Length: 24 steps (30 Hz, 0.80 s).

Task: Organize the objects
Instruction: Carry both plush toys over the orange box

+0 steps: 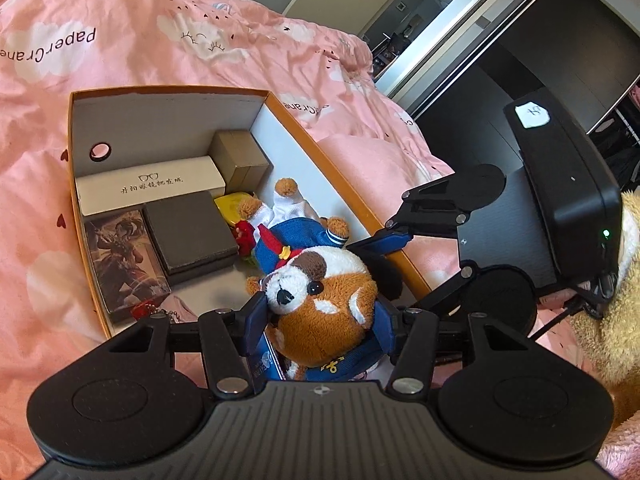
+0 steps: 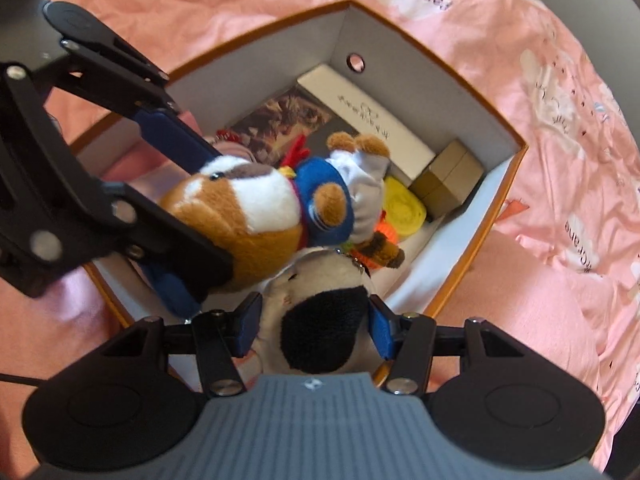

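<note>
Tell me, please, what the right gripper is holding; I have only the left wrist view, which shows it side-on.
Observer: The right gripper is clamped on a white plush toy with a large black patch.
Operator: Thank you. Is that toy over the box yet?
Observer: Yes, it hangs over the near end of the orange-rimmed box, just below the sailor-suited plush dog.
Operator: And what is the yellow thing half hidden behind the dog?
Observer: It is a round, flat yellow item lying on the box floor beside the tan carton.
</note>
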{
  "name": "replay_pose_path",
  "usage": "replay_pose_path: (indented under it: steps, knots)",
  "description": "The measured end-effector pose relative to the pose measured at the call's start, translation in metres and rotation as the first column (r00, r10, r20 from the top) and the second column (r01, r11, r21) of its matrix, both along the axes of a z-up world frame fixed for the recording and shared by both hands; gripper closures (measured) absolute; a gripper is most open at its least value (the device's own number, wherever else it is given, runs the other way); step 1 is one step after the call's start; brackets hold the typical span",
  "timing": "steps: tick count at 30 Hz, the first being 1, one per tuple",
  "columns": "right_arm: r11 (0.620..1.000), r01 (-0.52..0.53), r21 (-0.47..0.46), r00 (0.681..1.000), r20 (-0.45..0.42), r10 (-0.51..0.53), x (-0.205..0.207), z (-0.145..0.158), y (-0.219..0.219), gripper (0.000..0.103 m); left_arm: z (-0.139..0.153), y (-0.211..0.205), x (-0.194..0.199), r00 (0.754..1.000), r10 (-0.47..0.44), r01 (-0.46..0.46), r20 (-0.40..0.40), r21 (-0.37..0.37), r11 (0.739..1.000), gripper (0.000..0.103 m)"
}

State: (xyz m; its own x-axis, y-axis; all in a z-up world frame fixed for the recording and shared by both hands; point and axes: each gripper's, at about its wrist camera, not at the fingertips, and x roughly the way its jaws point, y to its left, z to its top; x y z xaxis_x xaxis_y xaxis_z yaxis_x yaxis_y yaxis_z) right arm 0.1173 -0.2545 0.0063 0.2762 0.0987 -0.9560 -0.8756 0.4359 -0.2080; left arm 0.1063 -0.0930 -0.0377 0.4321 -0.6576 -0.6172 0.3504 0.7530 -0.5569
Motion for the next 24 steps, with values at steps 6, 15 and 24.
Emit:
replay_pose_path:
  steps: [6,15,24]
  knots:
    - [1.000,-0.002,-0.005,1.000,-0.014,0.002,0.003,-0.006,-0.002,0.044,-0.006,-0.002,0.002,1.000,0.000,0.000,-0.031,0.024,1.000,0.041]
    - [0.999,-0.024,-0.032,1.000,-0.012,0.024,0.002,-0.007,0.001,0.042,-0.010,0.013,0.011,0.974,0.104,-0.128,-0.201,-0.113,0.985,0.041]
    - [1.000,-0.015,-0.020,1.000,-0.013,0.015,0.003,0.000,-0.001,0.045,-0.010,0.026,0.012,0.951,0.138,-0.218,-0.278,-0.280,0.935,0.041]
